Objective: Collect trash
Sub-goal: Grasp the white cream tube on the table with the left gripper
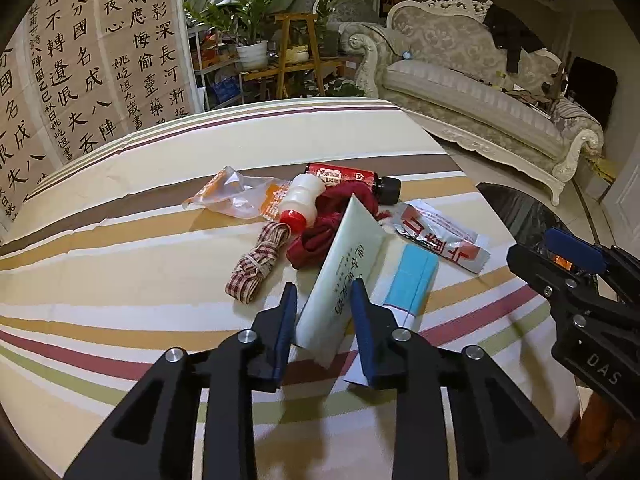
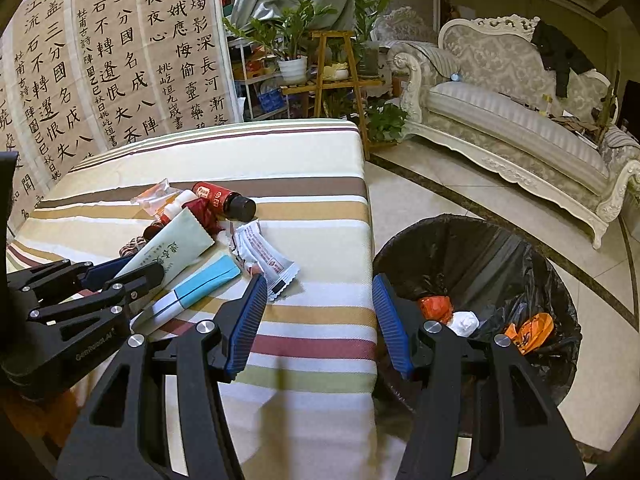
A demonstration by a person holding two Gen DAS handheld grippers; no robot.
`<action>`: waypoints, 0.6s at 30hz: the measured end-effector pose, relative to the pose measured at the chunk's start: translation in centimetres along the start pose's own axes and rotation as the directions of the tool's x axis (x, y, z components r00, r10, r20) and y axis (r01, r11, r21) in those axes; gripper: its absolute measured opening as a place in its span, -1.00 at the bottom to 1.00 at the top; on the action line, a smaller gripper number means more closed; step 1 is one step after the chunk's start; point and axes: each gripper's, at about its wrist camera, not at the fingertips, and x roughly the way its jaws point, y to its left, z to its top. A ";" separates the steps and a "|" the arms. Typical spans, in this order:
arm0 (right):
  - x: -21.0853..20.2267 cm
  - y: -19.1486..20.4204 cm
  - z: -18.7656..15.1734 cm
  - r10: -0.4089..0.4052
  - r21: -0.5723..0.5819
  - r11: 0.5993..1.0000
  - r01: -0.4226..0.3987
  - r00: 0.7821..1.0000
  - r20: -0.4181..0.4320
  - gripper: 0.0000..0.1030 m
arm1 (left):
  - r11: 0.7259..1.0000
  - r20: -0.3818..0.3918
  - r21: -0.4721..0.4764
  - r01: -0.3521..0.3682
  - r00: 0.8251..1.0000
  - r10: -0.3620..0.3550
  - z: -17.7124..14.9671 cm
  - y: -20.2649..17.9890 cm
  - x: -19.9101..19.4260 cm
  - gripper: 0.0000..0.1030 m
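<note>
From the left wrist, the left hand-held gripper (image 1: 324,312) clamps one pale green tube (image 1: 344,276), its long axis pointing away toward one red bottle (image 1: 352,180) on the striped desk (image 1: 120,280).

From the right wrist, the right hand-held gripper (image 2: 320,320) stands half open and empty beside one bin (image 2: 480,248), right of the tube (image 2: 176,248).

"DAS" stands on the right claw (image 1: 576,256); calligraphy hanging (image 1: 100,60) reads 三分國名成八陣.

left gripper (image 1: 324,292) black linkage arms, silver round screws, navy ribbed pads, right gripper (image 2: 320,312) matching, brighter blue pads
</note>
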 end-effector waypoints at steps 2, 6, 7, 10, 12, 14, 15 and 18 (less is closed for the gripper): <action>0.0 0.1 0.0 0.002 -0.002 1.000 -0.002 1.000 -0.002 0.04 | 1.000 0.000 0.000 0.009 1.000 -0.009 -0.2 -0.1 -0.3 -0.52; 0.0 0.3 -0.1 0.006 -0.003 1.000 -0.006 1.000 -0.003 0.04 | 1.000 0.007 0.005 0.016 1.000 -0.016 -0.4 -0.3 -0.7 -0.60; 0.0 0.3 -0.1 0.007 -0.005 1.000 -0.007 1.000 -0.003 0.04 | 1.000 0.007 0.005 0.016 1.000 -0.016 -0.4 -0.3 -0.8 -0.62; -0.1 0.4 -0.2 0.010 -0.008 1.000 -0.010 1.000 -0.004 0.04 | 1.000 0.013 0.003 0.018 1.000 -0.018 -0.5 -0.2 -1.1 -0.67; -0.1 0.6 -0.3 0.012 -0.009 1.000 -0.012 1.000 -0.004 0.04 | 1.000 0.020 0.000 0.025 0.999 -0.025 -0.5 -0.1 -1.3 -0.74; -0.2 0.7 -0.2 0.014 -0.010 1.000 -0.014 1.000 -0.003 0.04 | 1.000 0.022 -0.007 0.030 0.999 -0.030 -0.6 0.1 -1.5 -0.76; -0.2 0.8 -0.3 0.014 -0.012 1.000 -0.014 1.000 -0.001 0.04 | 1.000 0.024 -0.006 0.027 0.999 -0.027 -0.6 0.1 -1.6 -0.76; -0.3 0.9 -0.3 0.016 -0.014 1.000 -0.016 1.000 0.000 0.04 | 1.000 0.027 -0.010 0.021 0.999 -0.021 -0.6 0.2 -1.5 -0.77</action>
